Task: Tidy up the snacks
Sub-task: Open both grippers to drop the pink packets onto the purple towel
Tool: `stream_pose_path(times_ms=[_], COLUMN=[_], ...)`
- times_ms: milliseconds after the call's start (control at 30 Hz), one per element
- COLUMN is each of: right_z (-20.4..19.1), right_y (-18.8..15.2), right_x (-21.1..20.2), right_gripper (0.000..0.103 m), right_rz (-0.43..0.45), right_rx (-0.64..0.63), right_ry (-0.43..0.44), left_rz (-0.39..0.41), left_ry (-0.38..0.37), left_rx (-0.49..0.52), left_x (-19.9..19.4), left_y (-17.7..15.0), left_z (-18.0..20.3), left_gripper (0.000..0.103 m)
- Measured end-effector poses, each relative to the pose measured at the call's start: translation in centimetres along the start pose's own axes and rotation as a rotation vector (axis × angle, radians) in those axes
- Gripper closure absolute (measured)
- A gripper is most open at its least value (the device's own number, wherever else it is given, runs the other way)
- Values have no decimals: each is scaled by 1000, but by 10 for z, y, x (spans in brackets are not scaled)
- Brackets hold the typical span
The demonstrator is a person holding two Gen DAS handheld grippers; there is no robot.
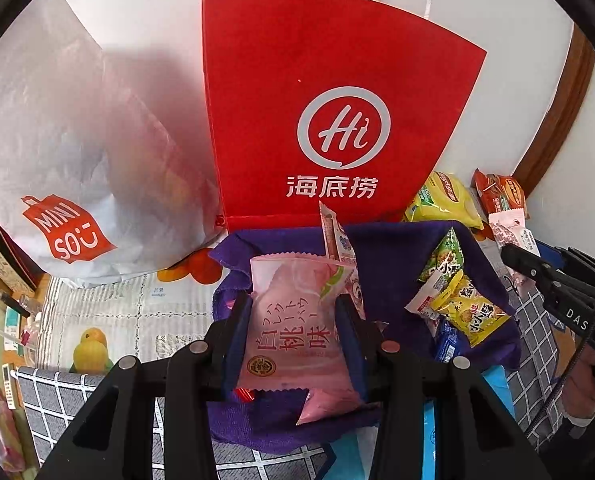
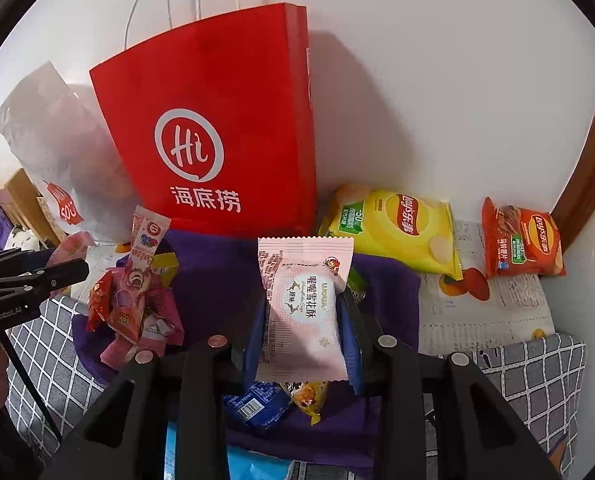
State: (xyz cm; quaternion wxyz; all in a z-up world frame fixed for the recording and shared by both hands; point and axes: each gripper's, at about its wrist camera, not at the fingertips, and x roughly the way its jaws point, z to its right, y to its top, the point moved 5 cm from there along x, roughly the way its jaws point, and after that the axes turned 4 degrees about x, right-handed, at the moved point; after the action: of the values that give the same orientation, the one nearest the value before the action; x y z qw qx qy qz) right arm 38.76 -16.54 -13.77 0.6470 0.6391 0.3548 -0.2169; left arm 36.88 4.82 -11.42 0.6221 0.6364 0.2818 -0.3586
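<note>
My left gripper (image 1: 293, 312) is shut on a pink peach-flavour snack packet (image 1: 297, 320), held over a purple cloth (image 1: 393, 256). My right gripper (image 2: 303, 312) is shut on a pale pink snowflake-pastry packet (image 2: 303, 300) above the same purple cloth (image 2: 217, 272). On the cloth lie a small pile of green and yellow snack packets (image 1: 457, 300) and a pile of red and pink sweets (image 2: 133, 304). A blue packet (image 2: 257, 404) and a yellow sweet (image 2: 309, 396) lie under the right gripper. The right gripper's tip (image 1: 537, 268) shows at the left wrist view's edge.
A tall red paper bag (image 2: 217, 128) stands against the white wall behind the cloth, with a white plastic bag (image 1: 57, 140) to its left. A yellow crisp bag (image 2: 397, 232) and an orange-red crisp bag (image 2: 521, 240) lie at the right. A checked grey mat (image 2: 529, 380) covers the front.
</note>
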Motion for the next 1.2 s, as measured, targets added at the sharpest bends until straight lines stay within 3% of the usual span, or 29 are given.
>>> stream_pose_path(times_ms=[200,600,1000,1200], right_z=[-2,-10,-32,-33], right_y=[-1,-10,-30,-33], right_x=[-1,15,36,39], right_gripper=[68,68,68,68], right_rz=[2,-61,-140,-151], right_rx=[-13,-43,-108,-114], right_ry=[0,28,32,30], left_rz=[12,-38,-141,-145], left_ry=[0,-7,-64,-80], left_rx=[-23,-34,10,28], left_x=[-3,14,45,47], left_y=[2,-4,-25,-29], left_z=[-9,-7,23,34], left_gripper=[63,63,62,63])
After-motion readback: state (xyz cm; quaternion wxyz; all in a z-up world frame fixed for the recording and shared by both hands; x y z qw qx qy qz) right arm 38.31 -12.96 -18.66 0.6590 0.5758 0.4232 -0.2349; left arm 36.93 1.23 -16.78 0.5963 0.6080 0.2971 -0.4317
